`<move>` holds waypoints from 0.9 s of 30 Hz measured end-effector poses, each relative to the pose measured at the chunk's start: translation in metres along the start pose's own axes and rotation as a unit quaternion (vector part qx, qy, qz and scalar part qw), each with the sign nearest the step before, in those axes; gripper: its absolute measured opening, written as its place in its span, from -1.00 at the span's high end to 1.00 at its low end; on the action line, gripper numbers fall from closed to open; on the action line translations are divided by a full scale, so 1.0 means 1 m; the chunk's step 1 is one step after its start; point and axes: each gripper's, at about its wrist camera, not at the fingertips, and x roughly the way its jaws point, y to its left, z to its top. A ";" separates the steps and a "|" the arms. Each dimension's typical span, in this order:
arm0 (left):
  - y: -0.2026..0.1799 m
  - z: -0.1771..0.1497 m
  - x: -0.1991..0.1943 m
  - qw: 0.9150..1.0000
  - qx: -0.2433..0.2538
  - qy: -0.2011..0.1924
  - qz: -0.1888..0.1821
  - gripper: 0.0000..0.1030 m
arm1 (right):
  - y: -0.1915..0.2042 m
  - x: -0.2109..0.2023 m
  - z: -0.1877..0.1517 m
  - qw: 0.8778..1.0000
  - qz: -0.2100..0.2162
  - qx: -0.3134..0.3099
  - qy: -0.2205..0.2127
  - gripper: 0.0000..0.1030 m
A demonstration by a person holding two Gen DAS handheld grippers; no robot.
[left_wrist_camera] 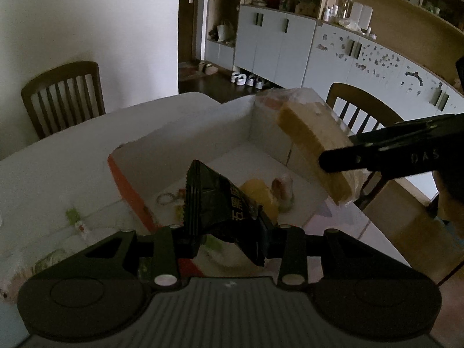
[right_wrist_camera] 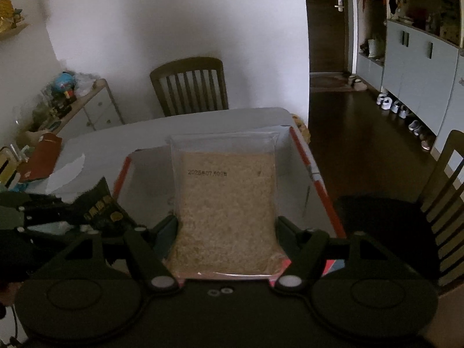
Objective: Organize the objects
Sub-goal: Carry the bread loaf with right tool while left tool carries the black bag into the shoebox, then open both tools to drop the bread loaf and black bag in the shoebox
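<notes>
My left gripper [left_wrist_camera: 229,232] is shut on a black snack packet [left_wrist_camera: 214,203] with yellow print, held above the near edge of an open white box with an orange rim [left_wrist_camera: 127,188]. The packet also shows in the right wrist view [right_wrist_camera: 101,206]. My right gripper [right_wrist_camera: 227,229] is shut on a clear-wrapped slice of brown bread [right_wrist_camera: 226,206], held over the same box [right_wrist_camera: 307,162]. In the left wrist view the bread [left_wrist_camera: 313,150] hangs over the box's right side. Inside the box lie a yellow item [left_wrist_camera: 258,194] and a small wrapped snack [left_wrist_camera: 282,188].
The box stands on a white table [left_wrist_camera: 58,174]. Wooden chairs stand at the far side [right_wrist_camera: 188,87] and the right [right_wrist_camera: 446,191]. A red booklet [right_wrist_camera: 40,159] lies at the table's left. A cardboard box [left_wrist_camera: 411,217] sits beside the table. Grey cabinets [left_wrist_camera: 275,46] line the wall.
</notes>
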 end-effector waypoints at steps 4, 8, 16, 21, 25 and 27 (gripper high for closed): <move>-0.003 0.018 0.013 1.000 0.015 -0.001 0.007 0.28 | -0.006 0.013 0.004 1.000 -0.006 -0.007 0.008 -0.41; 0.001 0.037 0.035 1.000 0.021 0.009 0.021 0.28 | -0.009 0.028 0.008 1.000 -0.012 -0.008 0.016 -0.41; 0.007 0.054 0.086 0.997 0.015 0.058 0.039 0.28 | -0.012 0.057 0.011 0.999 -0.012 -0.024 0.040 -0.41; 0.013 0.063 0.111 0.996 -0.004 0.087 0.035 0.28 | -0.002 0.075 0.004 0.996 -0.036 -0.059 0.064 -0.41; 0.016 0.061 0.131 0.993 -0.007 0.112 0.041 0.28 | -0.001 0.087 0.001 0.994 -0.028 -0.058 0.084 -0.41; 0.018 0.060 0.138 0.992 -0.013 0.122 0.040 0.28 | 0.000 0.093 -0.002 0.993 -0.040 -0.062 0.094 -0.41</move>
